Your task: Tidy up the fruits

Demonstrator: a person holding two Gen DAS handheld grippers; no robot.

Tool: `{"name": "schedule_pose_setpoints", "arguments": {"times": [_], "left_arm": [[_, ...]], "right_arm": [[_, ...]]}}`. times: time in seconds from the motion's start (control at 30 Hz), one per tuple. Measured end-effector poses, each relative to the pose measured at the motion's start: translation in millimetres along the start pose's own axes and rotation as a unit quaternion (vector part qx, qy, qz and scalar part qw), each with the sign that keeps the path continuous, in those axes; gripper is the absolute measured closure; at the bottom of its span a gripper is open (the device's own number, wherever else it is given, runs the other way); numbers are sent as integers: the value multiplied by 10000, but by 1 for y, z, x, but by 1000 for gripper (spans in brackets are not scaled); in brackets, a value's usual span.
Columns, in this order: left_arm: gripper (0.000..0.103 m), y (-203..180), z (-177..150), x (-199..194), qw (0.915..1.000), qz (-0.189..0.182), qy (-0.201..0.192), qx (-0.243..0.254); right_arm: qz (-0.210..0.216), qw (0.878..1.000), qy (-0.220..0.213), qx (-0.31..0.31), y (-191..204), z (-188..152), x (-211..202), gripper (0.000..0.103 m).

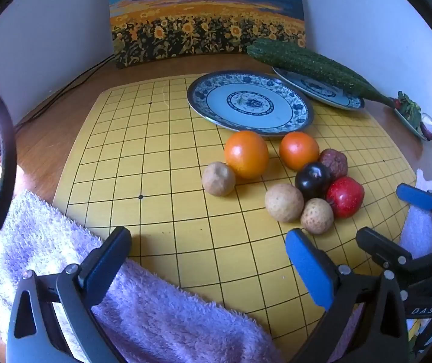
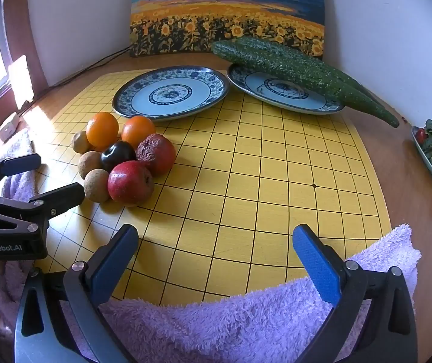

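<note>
Eight small fruits clustered on yellow gridded game board (image 2: pixel 246 181), touching: two glossy oranges (image 2: pixel 102 129), three tan round fruits (image 2: pixel 96 185), dark glossy plum (image 2: pixel 117 154), wrinkled reddish fruit (image 2: pixel 156 154), red apple (image 2: pixel 130 183). Empty blue-white patterned porcelain plate (image 2: pixel 143 90) just behind cluster; second plate (image 2: pixel 321 106) bears long green cucumbers (image 2: pixel 291 66). Left gripper (image 1: pixel 208 260) and right gripper (image 2: pixel 216 257) both wide open, empty, over purple fluffy towel (image 2: pixel 216 326). Judged: nothing sorted yet; next move calls for reaching to nearest fruit, likely apple.

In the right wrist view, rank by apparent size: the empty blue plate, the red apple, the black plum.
1. empty blue plate, clearly largest although farthest back.
2. red apple, nearest the camera, which flatters it.
3. black plum, partly hidden behind the apple.
</note>
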State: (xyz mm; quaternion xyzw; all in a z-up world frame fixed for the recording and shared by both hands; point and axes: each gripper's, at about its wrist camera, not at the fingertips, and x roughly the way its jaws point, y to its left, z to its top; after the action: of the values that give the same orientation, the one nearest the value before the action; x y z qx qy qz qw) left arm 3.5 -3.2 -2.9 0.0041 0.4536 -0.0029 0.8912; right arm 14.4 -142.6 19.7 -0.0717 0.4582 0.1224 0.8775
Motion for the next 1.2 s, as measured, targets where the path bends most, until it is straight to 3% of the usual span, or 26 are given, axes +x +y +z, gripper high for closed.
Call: {"name": "schedule_pose_setpoints", "arguments": {"times": [1.07,1.2], "left_arm": [[0,2,0,-5,9999,-60,82,31],[5,7,5,-4,9998,-71,148,90]], "right_arm": [[-39,9993,373,65,2,7,7,0],[-30,9994,355,51,3,7,7,0]]}}
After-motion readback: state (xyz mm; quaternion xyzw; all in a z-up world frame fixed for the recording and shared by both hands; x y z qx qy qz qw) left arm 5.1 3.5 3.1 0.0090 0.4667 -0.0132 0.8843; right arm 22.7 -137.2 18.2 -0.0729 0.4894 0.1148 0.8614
